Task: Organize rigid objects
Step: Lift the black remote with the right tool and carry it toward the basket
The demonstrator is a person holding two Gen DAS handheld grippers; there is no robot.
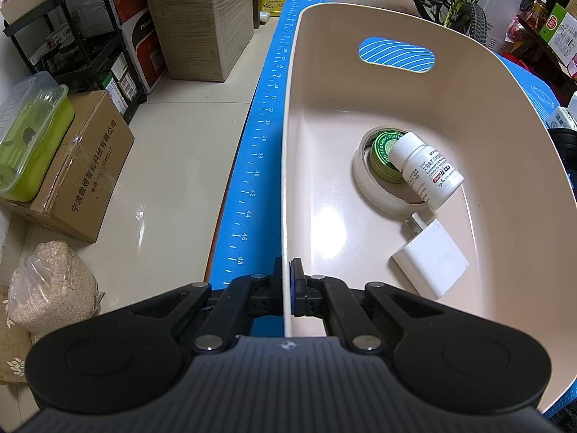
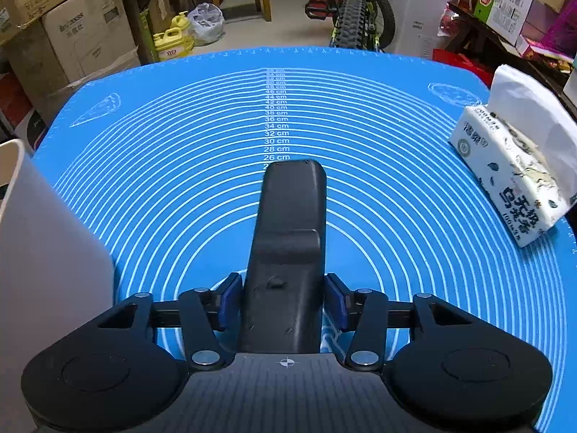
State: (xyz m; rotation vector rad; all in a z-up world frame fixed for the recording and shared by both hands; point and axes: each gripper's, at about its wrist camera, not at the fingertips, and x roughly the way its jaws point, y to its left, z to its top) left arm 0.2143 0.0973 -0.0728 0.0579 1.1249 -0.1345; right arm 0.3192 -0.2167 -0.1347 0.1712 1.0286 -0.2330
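My left gripper point(image 1: 287, 288) is shut on the near-left rim of a beige plastic basin point(image 1: 288, 180) that stands on the blue mat. Inside the basin lie a roll of white tape point(image 1: 375, 195), a green ointment tin point(image 1: 382, 160) inside the roll, a white pill bottle point(image 1: 427, 173) leaning on them, and a white charger plug point(image 1: 431, 263). My right gripper point(image 2: 283, 305) is shut on a black remote control point(image 2: 288, 249), which lies face down and points away over the blue mat point(image 2: 396, 166). The basin's outer wall point(image 2: 43, 252) shows at the left of the right wrist view.
A tissue pack point(image 2: 515, 180) lies at the mat's right edge. Left of the table are cardboard boxes point(image 1: 83, 180), a green container point(image 1: 29, 137), a bag of grain point(image 1: 50, 288) and a black shelf point(image 1: 72, 36). A bicycle point(image 2: 357, 11) and a chair stand behind the table.
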